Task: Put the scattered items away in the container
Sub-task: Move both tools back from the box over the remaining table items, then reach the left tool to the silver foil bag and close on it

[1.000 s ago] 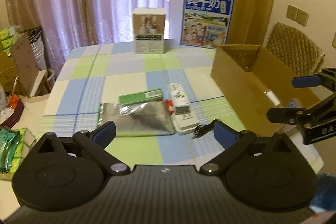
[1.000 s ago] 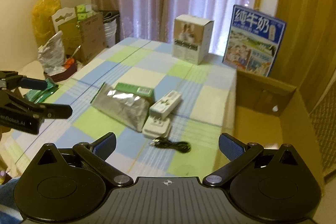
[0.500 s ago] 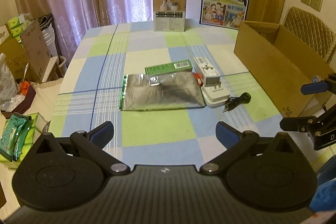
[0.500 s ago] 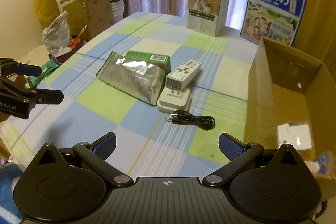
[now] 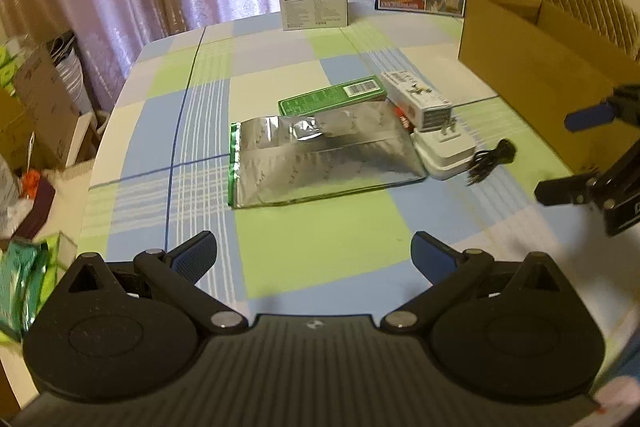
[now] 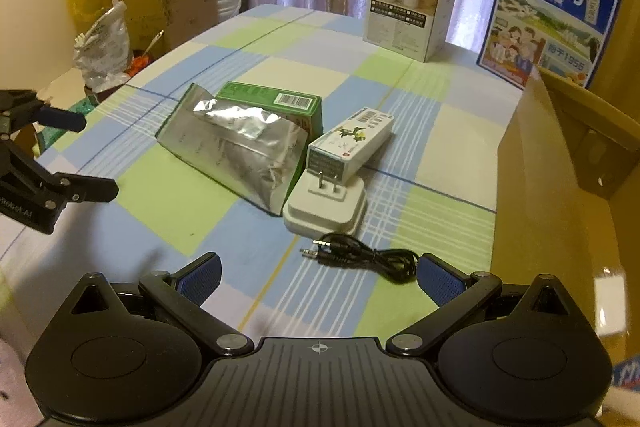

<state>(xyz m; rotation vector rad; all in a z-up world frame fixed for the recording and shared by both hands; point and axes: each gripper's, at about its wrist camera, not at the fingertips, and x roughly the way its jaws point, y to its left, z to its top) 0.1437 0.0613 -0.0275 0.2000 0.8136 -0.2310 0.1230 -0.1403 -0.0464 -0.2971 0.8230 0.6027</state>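
both spread wide, gripping nothing: left gripper (image 5: 314, 251) over bare checked tablecloth (image 5: 320, 247) short of the silver foil pouch (image 5: 320, 155), right gripper (image 6: 318, 269) just above the black audio cable (image 6: 360, 253). beside the pouch: green box (image 5: 332, 97), white carton (image 6: 352, 145), white plug adapter (image 6: 326, 205). at the right edge, open cardboard box (image 6: 552, 187).

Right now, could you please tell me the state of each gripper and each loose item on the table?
left gripper: open, empty.
right gripper: open, empty, just short of the cable.
foil pouch: lying flat, crumpled, propped on the green box.
green box: lying flat, closed.
white carton: on its side, closed.
charger: prongs up.
black cable: loosely coiled, unplugged.
cardboard box: open-topped, upright.
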